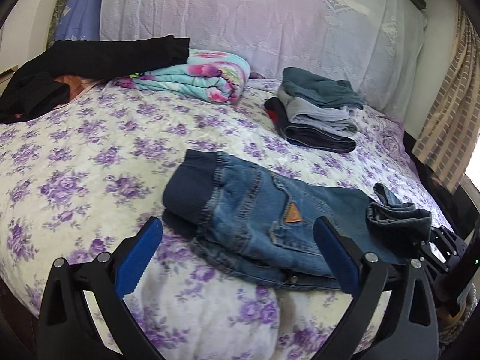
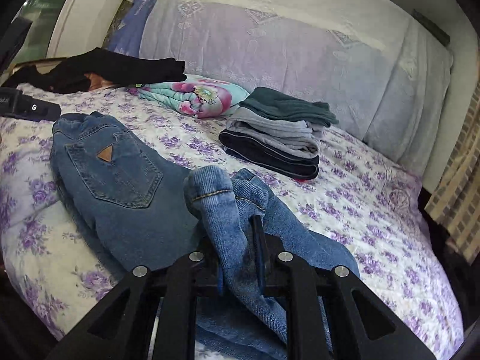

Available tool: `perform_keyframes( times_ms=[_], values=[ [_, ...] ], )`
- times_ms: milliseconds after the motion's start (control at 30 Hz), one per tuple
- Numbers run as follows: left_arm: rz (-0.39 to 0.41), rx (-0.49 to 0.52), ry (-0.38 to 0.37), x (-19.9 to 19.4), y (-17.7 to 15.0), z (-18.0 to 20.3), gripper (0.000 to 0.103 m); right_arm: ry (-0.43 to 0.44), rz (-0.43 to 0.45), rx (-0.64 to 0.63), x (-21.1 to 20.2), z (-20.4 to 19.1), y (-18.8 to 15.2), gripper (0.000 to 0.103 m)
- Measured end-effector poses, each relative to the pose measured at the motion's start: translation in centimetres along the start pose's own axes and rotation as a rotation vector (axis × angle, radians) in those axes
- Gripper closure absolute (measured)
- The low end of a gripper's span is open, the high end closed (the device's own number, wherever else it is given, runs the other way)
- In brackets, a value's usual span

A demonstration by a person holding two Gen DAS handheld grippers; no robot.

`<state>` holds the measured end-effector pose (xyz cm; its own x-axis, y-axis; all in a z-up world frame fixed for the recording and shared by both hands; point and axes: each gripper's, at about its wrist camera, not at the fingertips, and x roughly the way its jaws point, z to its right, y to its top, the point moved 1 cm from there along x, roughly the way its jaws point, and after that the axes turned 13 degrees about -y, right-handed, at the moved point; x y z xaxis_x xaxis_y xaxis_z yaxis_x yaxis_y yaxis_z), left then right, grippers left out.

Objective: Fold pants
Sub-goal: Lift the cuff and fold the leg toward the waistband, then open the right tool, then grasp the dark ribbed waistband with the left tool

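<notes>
A pair of blue jeans point(image 1: 255, 210) lies on the floral bedspread, waistband toward the left, legs folded lengthwise. My left gripper point(image 1: 237, 243) is open, its blue pads on either side of the seat of the jeans, just above them. My right gripper point(image 2: 240, 240) is shut on the leg ends of the jeans point(image 2: 219, 198) and holds them lifted off the bed. The right gripper also shows in the left wrist view point(image 1: 435, 240) at the bunched leg ends. The left gripper's body shows in the right wrist view point(image 2: 27, 106), beside the waistband.
A stack of folded clothes point(image 1: 318, 111) sits at the back right of the bed point(image 1: 90, 156). A folded floral blanket point(image 1: 204, 75) and black garments point(image 1: 90, 60) lie at the back left. Pillows point(image 1: 255, 15) line the headboard. A curtain point(image 1: 450, 105) hangs to the right.
</notes>
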<state>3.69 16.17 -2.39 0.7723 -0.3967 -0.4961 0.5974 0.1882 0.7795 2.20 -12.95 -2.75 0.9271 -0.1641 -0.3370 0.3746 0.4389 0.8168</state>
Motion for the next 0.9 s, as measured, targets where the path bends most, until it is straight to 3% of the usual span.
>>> perform_keyframes(
  times_ms=[67,133,167,267,400,500,667,767,833,900],
  values=[
    [-0.003,-0.014,0.008,0.0,-0.1,-0.6,0.005,0.006,-0.02,-0.032,0.2,-0.7,-0.2,0.087],
    [-0.007,-0.029,0.01,0.0,-0.2,-1.1,0.005,0.033,-0.083,-0.155,0.9,-2.8,-1.2,0.081],
    [-0.01,-0.035,0.011,0.1,-0.3,-1.3,0.005,0.051,-0.08,-0.241,0.6,-3.9,-1.9,0.065],
    [-0.018,-0.036,0.018,0.2,-0.5,-1.4,0.005,0.075,-0.011,-0.336,-1.9,-4.7,-2.3,0.053],
    [-0.03,-0.031,0.022,0.6,-0.7,-1.3,0.005,0.287,0.031,-0.213,-5.3,-1.7,-0.5,0.037],
    [-0.033,-0.043,0.023,0.6,-0.9,-1.5,0.005,0.339,0.055,-0.033,-6.2,1.9,1.6,0.028],
    [-0.031,-0.05,0.016,0.5,-0.8,-1.6,0.005,0.434,-0.16,0.239,-0.1,5.0,1.4,0.027],
    [-0.044,-0.049,0.036,0.7,-1.0,-1.7,0.005,0.518,-0.18,0.26,0.9,3.5,0.7,0.027],
    [-0.061,-0.06,0.051,1.0,-1.3,-2.0,0.005,0.642,-0.267,0.241,1.5,1.4,-0.7,0.026],
    [-0.075,-0.074,0.058,1.3,-1.6,-2.5,0.005,0.646,-0.288,0.161,0.7,-0.5,-2.1,0.025]
  ],
)
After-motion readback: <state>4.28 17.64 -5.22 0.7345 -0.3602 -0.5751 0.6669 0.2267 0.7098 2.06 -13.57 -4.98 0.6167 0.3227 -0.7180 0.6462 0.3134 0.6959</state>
